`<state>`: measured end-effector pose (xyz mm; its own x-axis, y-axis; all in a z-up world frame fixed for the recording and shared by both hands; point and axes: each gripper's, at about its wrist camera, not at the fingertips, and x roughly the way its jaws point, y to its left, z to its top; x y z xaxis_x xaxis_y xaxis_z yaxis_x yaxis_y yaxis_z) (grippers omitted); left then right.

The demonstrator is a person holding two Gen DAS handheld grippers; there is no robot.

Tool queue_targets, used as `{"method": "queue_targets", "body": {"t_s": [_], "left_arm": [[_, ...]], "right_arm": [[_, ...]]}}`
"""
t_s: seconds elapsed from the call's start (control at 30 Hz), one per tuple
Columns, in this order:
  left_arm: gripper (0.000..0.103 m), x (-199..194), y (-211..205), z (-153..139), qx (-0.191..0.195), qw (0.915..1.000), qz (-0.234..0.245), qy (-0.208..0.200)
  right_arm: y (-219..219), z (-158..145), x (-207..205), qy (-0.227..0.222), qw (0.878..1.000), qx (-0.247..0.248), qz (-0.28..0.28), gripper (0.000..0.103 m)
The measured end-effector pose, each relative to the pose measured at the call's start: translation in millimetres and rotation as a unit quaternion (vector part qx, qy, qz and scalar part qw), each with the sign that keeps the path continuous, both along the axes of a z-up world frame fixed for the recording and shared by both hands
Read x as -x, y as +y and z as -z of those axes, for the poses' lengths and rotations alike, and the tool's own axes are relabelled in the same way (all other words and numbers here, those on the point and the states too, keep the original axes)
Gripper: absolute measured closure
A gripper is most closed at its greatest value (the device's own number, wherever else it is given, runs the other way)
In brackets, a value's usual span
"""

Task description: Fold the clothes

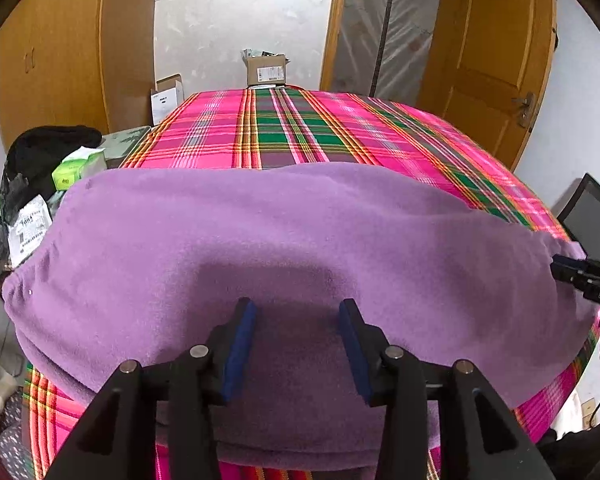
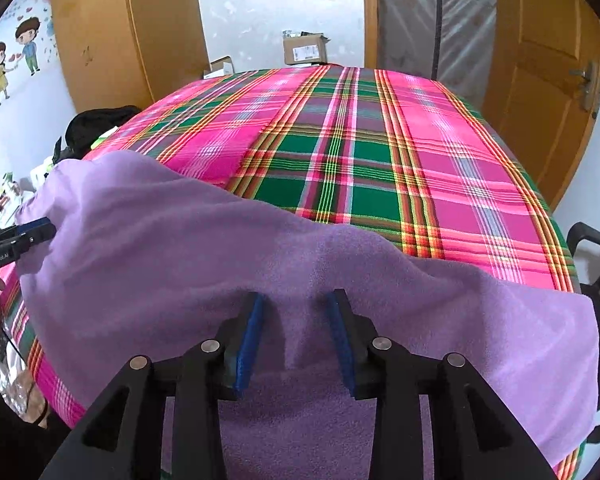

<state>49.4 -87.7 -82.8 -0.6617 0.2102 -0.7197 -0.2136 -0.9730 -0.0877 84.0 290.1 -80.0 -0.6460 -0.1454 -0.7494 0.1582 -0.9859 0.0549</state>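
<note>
A purple fleece garment lies spread across the near end of a table covered with a pink and green plaid cloth. My left gripper hovers over the garment's near part, its jaws wide open and nothing pinched between the blue pads. The right gripper shows at the garment's right edge. In the right wrist view the right gripper stands open above the garment. A soft ridge of fleece runs up between its pads without being pressed. The left gripper sits at the garment's left edge.
Cardboard boxes stand beyond the table's far end, with a wooden wardrobe to the left and a door to the right. A black bag and green packets crowd the left side. A chair stands at the right.
</note>
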Motion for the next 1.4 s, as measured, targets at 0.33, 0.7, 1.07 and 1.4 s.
{"method": "queue_targets", "body": {"t_s": [0.33, 0.7, 1.07, 1.4], "left_arm": [[0.059, 5, -28, -13, -0.013, 0.9998, -0.017, -0.004], [0.063, -2, -92, -9, -0.023, 0.9964, -0.082, 0.0], [0.063, -16, -162, -8, -0.08, 0.9815, -0.174, 0.005], [0.062, -25, -200, 8, -0.166, 0.9553, -0.244, -0.024]], "right_arm": [[-1, -2, 2, -0.016, 1.0, -0.007, 0.0, 0.067], [5, -10, 4, -0.024, 0.999, 0.02, 0.025, 0.067], [-3, -12, 10, -0.023, 0.999, 0.028, 0.019, 0.067], [-3, -11, 11, -0.023, 0.999, 0.029, 0.018, 0.067]]}}
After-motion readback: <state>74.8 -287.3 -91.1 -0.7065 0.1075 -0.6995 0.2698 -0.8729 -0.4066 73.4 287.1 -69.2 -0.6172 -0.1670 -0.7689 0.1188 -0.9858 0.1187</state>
